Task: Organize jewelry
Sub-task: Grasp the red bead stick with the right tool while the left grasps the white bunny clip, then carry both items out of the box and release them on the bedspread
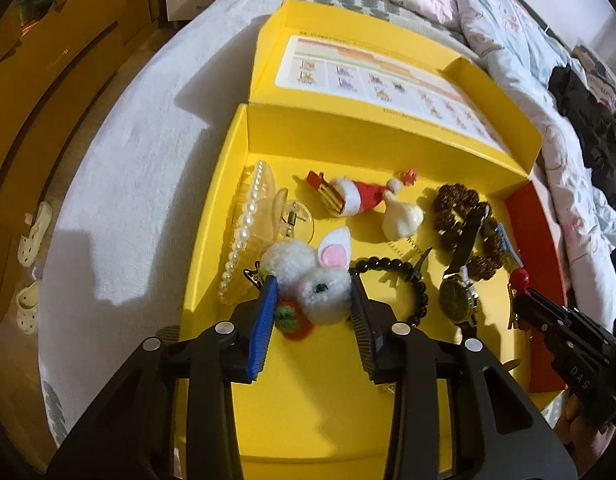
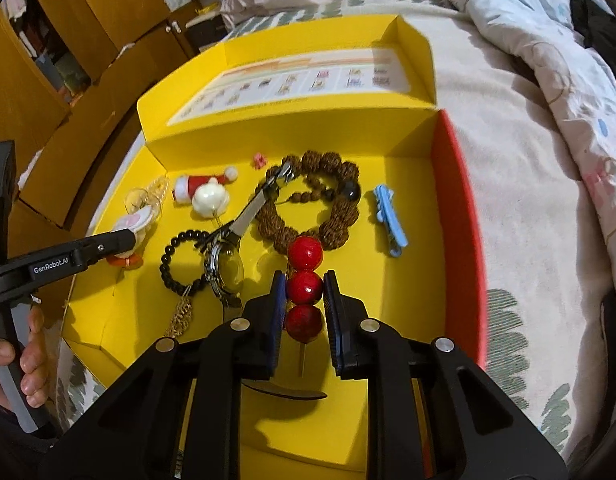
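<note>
the picking-up step is judged in hand: inside the yellow box [image 1: 227, 208] on the bed, the fluffy rabbit clip [image 1: 322, 294] is pinched by the left tool [image 1: 314, 300], and the red bead hairpin [image 2: 305, 286] by the right tool [image 2: 305, 300]. next, each piece should be lifted clear and placed separately.

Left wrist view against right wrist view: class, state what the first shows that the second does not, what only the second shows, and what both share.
Only the left wrist view shows the pearl hair comb whole and the white slippers on the floor. Only the right wrist view shows the blue hair clip whole, the three red balls between the right gripper pads, and a hand. Both show the yellow box, wristwatch, black bead bracelet, brown bead bracelet, Santa hat clip and the bunny clip in the left gripper.
</note>
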{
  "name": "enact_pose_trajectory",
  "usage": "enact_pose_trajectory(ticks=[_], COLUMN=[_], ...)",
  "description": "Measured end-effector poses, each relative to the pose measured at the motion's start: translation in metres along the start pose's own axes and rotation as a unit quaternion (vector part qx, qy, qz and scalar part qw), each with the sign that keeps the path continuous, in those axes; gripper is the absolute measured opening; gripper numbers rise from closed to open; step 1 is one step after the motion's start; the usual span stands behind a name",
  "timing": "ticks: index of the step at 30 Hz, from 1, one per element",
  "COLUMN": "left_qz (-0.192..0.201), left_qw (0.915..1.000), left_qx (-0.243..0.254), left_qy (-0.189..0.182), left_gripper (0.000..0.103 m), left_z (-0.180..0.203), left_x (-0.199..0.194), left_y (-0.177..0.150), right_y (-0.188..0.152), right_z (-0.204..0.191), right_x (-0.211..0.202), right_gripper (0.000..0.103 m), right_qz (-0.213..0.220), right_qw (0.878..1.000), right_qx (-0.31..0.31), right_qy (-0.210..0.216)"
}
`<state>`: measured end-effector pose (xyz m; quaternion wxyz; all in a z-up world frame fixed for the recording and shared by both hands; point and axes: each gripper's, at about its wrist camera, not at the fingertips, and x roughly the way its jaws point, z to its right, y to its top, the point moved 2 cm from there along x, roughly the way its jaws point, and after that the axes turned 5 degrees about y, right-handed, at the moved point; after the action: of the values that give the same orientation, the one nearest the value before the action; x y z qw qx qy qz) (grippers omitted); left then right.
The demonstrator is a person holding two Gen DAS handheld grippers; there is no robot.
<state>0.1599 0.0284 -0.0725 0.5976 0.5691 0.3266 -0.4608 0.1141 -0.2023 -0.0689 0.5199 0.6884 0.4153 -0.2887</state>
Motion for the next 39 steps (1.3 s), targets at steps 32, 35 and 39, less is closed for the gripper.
enact_pose_trajectory(ticks=[32, 35, 39], left_qz=[0.027, 0.005, -0.018], left_qw=[0.9991, 0.9992, 0.9986], left_qx=[0.032, 0.036, 0.048], left_qy=[-0.001, 0.015, 0.016], left_gripper=[0.037, 0.037, 0.037], left_z=[0.003, -0.001, 0.001], left_x=[-0.116, -0.105, -0.095], left_y=[-0.111, -0.127, -0.144], right_y=[-0.119, -0.125, -0.135], right_z=[-0.01, -0.01, -0.009], right_x=[-0.121, -0.11, -0.098], right_gripper=[0.02, 0.02, 0.02], right_qz=[-0.01, -0.029, -0.048], right_qw=[1.0, 0.999, 0.999], right_qx=[-0.016, -0.017, -0.016], right_qy=[0.017, 0.006, -0.012])
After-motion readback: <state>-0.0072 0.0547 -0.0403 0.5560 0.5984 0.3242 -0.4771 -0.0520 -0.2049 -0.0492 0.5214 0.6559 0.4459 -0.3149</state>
